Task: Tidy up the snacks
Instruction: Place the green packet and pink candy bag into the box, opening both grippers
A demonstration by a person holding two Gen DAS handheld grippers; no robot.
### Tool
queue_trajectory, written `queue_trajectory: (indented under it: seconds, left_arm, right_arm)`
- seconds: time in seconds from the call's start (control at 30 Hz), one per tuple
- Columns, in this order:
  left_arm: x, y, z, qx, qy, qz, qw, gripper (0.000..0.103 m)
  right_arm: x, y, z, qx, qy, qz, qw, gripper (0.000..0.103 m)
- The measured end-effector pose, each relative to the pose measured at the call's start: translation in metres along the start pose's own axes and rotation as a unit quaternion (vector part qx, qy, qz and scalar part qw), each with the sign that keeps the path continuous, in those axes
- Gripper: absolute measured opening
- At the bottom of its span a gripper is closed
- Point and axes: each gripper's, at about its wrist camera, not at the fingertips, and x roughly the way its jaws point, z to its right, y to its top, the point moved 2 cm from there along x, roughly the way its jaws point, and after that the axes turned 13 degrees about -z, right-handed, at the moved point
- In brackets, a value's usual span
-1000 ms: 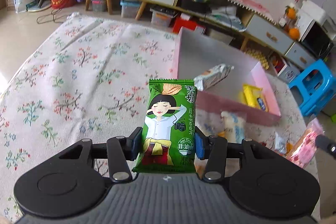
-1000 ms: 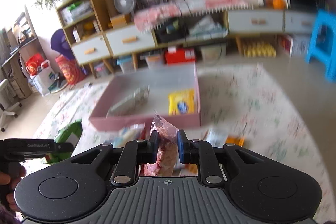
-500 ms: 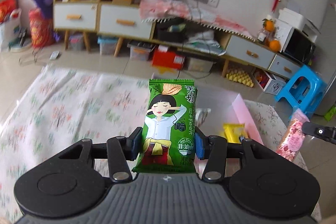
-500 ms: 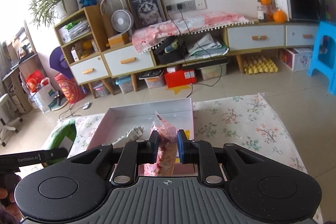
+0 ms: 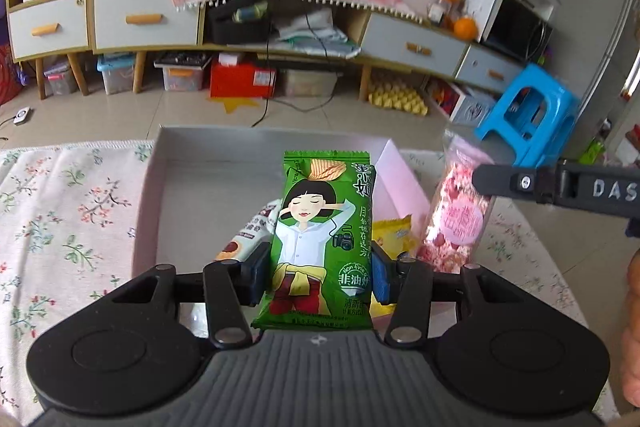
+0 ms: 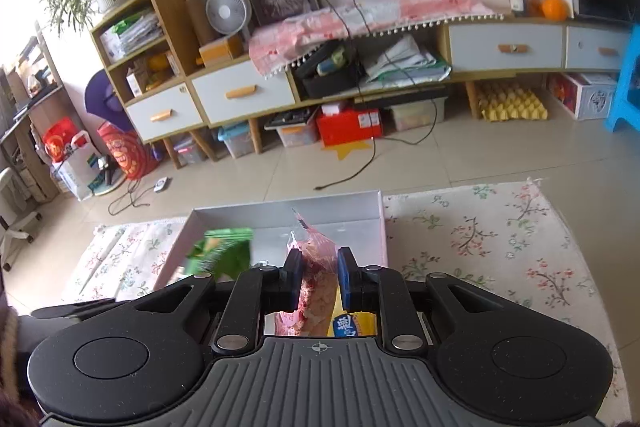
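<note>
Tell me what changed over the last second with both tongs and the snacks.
Both tongs swung up and forward over the pink box; the left tongs keep the green packet, the right tongs the pink packet. Nothing was released. The yellow packet and the white packet lie in the box as before.

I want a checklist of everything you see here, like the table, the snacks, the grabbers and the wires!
Surface: floral tablecloth under an open pink box.
Job's things: green snack packet and pink snack bag, both held at the box; a yellow packet and a white packet lie inside.
Clutter: nothing seen on the cloth.
Grippers: left gripper shut on the green snack packet; right gripper shut on the pink snack bag.
Cables: black cable trailing across the floor.
Surroundings: cabinets, fan, blue stool, oranges.
</note>
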Motion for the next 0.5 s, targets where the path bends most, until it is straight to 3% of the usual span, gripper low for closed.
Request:
queue_trajectory:
  seconds: [0.2,0.37,0.5]
  left_arm:
    - [0.013,-0.001,-0.004,0.013,0.024,-0.030,0.9992,0.046]
    - [0.016,-0.002,-0.013,-0.011,0.042,-0.046,0.9980,0.046]
    - [0.018,-0.004,-0.021,-0.033,0.078,-0.056,0.9948,0.046]
  right_arm:
    - [0.019,0.003,-0.002,0.002,0.026,-0.029,0.999,0.018]
    - [0.038,0.002,-0.004,0.001,0.034,-0.052,0.998,0.018]
    - [0.043,0.001,-0.007,-0.004,0.032,-0.052,0.998,0.018]
